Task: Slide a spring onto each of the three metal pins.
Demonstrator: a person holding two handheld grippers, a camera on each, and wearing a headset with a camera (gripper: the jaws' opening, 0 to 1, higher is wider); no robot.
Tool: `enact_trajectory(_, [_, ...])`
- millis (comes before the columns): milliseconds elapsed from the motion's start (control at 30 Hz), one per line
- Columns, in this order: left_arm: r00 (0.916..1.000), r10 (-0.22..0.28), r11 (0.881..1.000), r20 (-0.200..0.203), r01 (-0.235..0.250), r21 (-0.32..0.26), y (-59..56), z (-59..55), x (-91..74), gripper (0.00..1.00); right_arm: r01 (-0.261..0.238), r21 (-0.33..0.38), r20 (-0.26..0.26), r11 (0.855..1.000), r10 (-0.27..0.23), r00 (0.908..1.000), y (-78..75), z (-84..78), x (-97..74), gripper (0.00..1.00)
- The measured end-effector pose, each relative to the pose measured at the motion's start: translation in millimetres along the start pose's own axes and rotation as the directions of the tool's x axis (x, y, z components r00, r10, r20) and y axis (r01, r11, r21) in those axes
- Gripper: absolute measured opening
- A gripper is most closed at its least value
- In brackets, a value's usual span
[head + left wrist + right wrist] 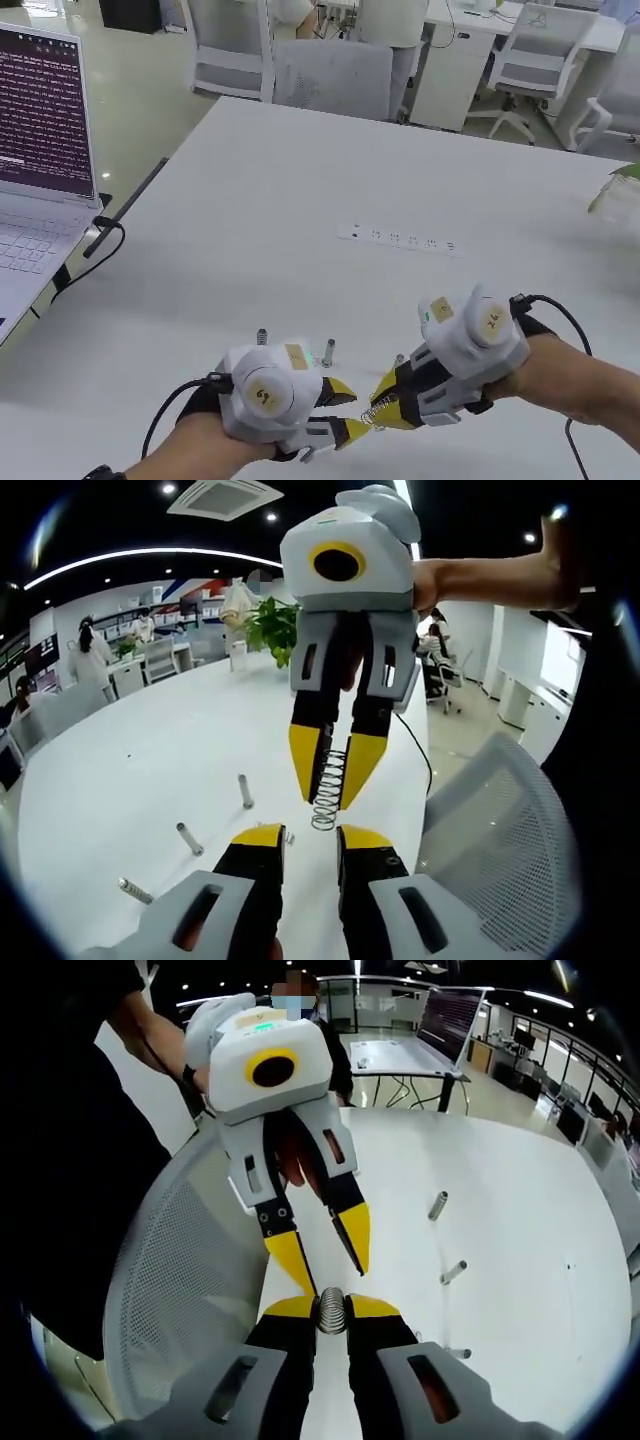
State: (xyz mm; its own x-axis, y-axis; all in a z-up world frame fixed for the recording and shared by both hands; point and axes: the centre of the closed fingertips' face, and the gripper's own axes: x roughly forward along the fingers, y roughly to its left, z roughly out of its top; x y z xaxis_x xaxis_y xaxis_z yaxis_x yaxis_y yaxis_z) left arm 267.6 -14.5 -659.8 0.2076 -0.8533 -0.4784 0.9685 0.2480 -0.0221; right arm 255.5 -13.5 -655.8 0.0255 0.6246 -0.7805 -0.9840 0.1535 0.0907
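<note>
My right gripper [331, 1306] is pinching the one spring [326, 790] I can count, over the near edge of the white table [300, 200], facing my left gripper [308, 836] with its jaws spread and holding nothing, three metal pins [329, 352] standing just beyond, sticker numbers too blurry to read.

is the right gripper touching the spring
Touching: in the right gripper view the right gripper pinches the spring between its two yellow jaws.
</note>
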Motion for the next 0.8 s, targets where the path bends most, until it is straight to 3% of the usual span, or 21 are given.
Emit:
enact_trajectory(300, [0.9998,0.019,0.998,0.006,-0.019,-0.053,3.4,-6.1,-8.3,0.17,0.013,0.025,-0.001,1.0,-0.013,0.9999,-1.7,-6.2,-0.9,0.08])
enact_trajectory(467, [0.9989,0.046,0.996,-0.002,-0.046,-0.074,9.5,-15.3,-17.0,0.19,0.024,0.039,-0.002,0.999,-0.024,0.9997,-3.5,-9.5,-2.6,0.08])
enact_trajectory(633, [0.9969,0.079,0.988,0.008,-0.077,-0.134,17.6,-21.6,-27.1,0.21,0.038,0.054,-0.009,0.998,-0.038,0.9992,-6.8,-15.7,-4.4,0.08])
enact_trajectory(800, [0.9933,0.115,0.981,0.005,-0.113,-0.156,24.8,-28.0,-35.9,0.24,0.051,0.069,-0.012,0.996,-0.05,0.9987,-9.5,-19.5,-4.4,0.08])
